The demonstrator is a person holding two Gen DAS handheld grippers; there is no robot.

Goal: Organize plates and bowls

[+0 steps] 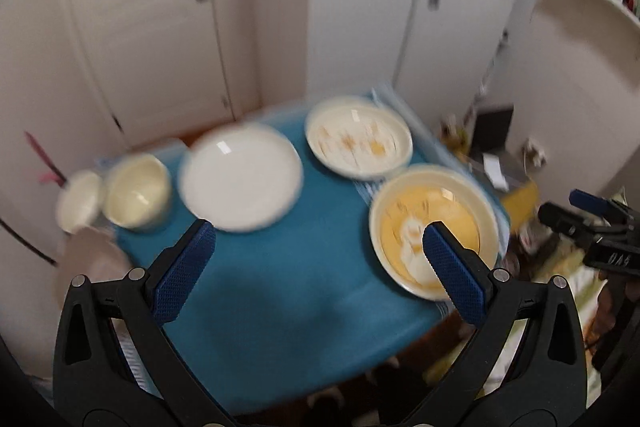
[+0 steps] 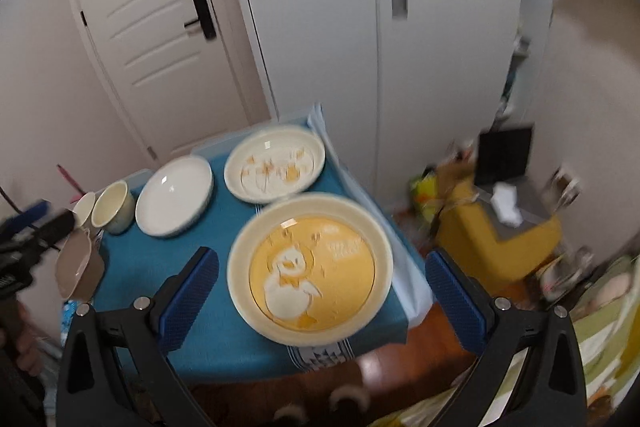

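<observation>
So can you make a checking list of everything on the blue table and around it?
Surface: small table with a blue cloth; a striped cloth hangs over its near edge.
Job's things: yellow plate with a white duck picture, cream plate with orange drawings, plain white plate, pale yellow cup, small white cup, brown dish at the table's left edge. None are stacked.
Clutter: nothing seen on the cloth.
Grippers: left hand-held gripper open and empty; right hand-held gripper open and empty, above the duck plate.
Cables: nothing seen clearly.
Surroundings: white door, white cupboard, yellow box on the floor.
</observation>
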